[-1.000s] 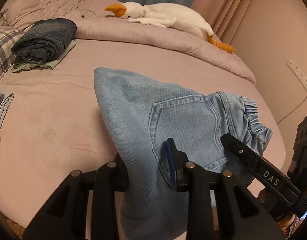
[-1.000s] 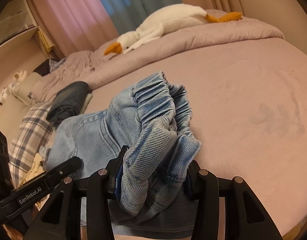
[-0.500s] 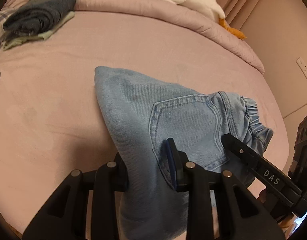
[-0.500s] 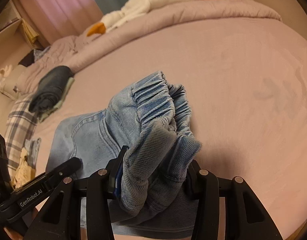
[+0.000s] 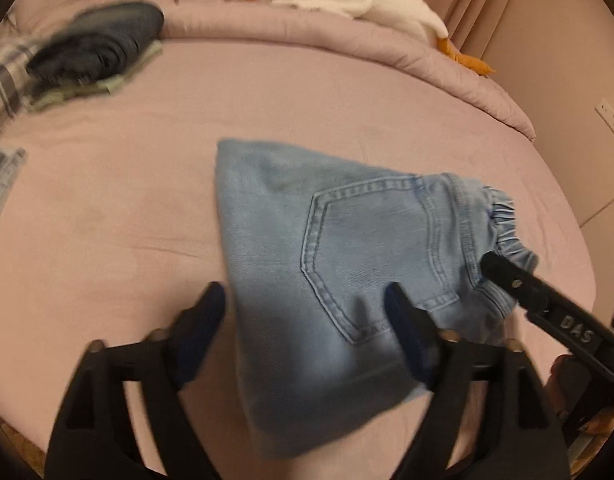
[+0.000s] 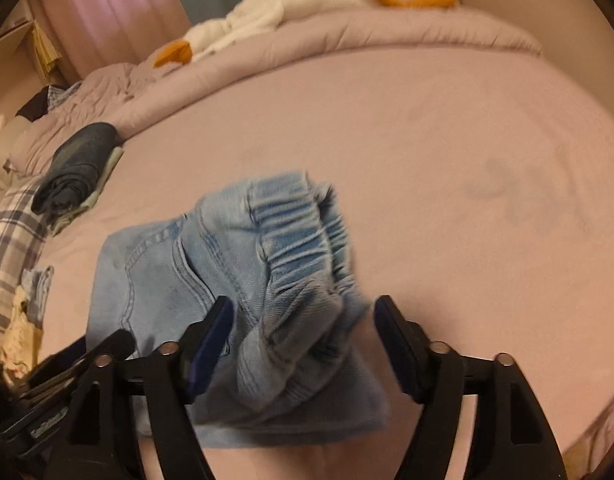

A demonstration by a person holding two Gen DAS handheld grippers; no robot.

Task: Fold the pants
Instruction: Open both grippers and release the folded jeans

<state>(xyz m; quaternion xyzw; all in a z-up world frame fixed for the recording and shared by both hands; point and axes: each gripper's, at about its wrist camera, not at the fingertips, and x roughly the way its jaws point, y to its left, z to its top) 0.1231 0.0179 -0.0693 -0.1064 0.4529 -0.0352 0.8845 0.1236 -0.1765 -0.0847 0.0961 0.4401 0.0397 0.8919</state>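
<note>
Pink bed (image 5: 307, 92) below. Both my grippers tilt down over folded pants (image 5: 347, 264); left gripper (image 5: 307, 312) and right gripper (image 6: 303, 324) just opened, released, straddling denim.

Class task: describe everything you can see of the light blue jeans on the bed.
The light blue jeans are faded denim, folded into a compact bundle on the pink bed sheet. A stitched back pocket faces up; the gathered elastic waistband bunches at one end. Both grippers, left gripper and right gripper, straddle it, jaws just opened.
</note>
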